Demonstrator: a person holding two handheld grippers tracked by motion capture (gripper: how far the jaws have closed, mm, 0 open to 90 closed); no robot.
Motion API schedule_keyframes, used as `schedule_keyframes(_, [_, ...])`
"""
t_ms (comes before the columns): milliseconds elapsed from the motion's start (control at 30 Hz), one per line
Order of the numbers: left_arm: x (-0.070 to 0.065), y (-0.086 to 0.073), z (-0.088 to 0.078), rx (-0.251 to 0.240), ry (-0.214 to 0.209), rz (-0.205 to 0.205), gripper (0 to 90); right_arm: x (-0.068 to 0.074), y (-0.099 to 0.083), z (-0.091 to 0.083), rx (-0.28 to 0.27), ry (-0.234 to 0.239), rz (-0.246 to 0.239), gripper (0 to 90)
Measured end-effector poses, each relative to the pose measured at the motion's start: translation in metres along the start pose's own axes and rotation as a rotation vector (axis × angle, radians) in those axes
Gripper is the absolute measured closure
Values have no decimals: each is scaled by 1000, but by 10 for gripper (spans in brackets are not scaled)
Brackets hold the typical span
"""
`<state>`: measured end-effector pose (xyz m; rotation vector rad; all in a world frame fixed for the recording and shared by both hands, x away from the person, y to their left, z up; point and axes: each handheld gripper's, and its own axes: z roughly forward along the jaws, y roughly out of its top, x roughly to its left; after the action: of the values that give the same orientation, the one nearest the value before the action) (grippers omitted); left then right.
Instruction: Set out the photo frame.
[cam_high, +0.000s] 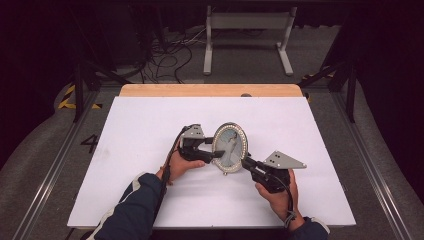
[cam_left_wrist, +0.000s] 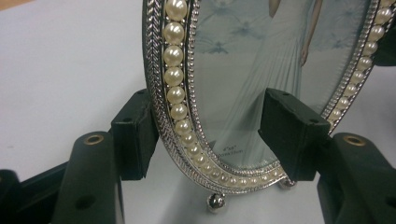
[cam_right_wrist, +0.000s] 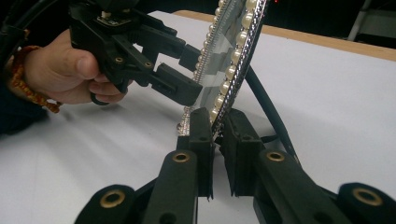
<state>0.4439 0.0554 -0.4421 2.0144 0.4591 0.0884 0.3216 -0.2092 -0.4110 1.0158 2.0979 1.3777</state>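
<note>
Figure. Two-handed handling of an oval picture frame (cam_high: 230, 148) standing near the middle of a white table (cam_high: 140, 125).

Nearest, the right gripper (cam_right_wrist: 218, 122) has its jaws drawn narrow onto the lower rim of the picture frame, one pad on the front face and one behind, so it is holding the frame by its edge. Beyond it, the left gripper (cam_high: 216, 154) approaches the opposite side; its jaws stand partly apart, straddling the pearl border (cam_left_wrist: 175, 93) and glass without pressing on either, as the left gripper view shows. The frame rests on small ball feet (cam_left_wrist: 215, 202) and leans slightly.

To do this step well, in my judgement, the right gripper should keep its pinch on the metal rim, not the glass, while the left closes on the beaded edge squarely; an oblique bite on round pearls would likely slip. Light pressure suffices, since the frame is thin and its surface could mark. The feet should stay on the table until both grips are firm.

Containers: the frame itself encloses a printed picture (cam_left_wrist: 271, 60) of a figure in a pale dress behind glass. Farthest, a wooden strip (cam_high: 210, 90) edges the table's far side.
</note>
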Motion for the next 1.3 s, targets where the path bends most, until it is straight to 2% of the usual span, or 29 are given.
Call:
schedule_keyframes(133, [2, -1, -2, -8, -10, -11, 436, -2, -1, 0, -3, 7, 14, 829])
schedule_keyframes(300, [2, -2, -9, -7, -13, -6, 475, -7, -1, 0, 2, 13, 23, 829])
schedule_keyframes(467, [0, -7, -17, 11, 14, 0, 507, -11, 1, 5, 0, 14, 31, 821])
schedule_keyframes(567, [-1, -8, -21, 19, 44, -2, 597, -12, 2, 7, 0, 12, 28, 817])
schedule_keyframes(633, [-2, -9, -22, 23, 57, 2, 617, -13, 3, 8, 0, 13, 28, 815])
schedule_keyframes(767, [-4, -9, -27, 36, 65, 7, 635, -14, 3, 10, 0, 8, 23, 811])
schedule_keyframes(867, [-9, -8, -28, 58, 97, 25, 622, -15, 3, 11, -3, 2, 22, 808])
schedule_keyframes(933, [-11, -9, -29, 58, 106, 17, 625, -15, 4, 12, -2, 0, 23, 806])
schedule_keyframes(1100, [-14, -9, -32, 61, 112, 19, 639, -15, 4, 13, -4, -3, 16, 803])
schedule_keyframes(1300, [-20, -10, -35, 84, 105, 57, 662, -18, 4, 12, -10, -21, 19, 797])
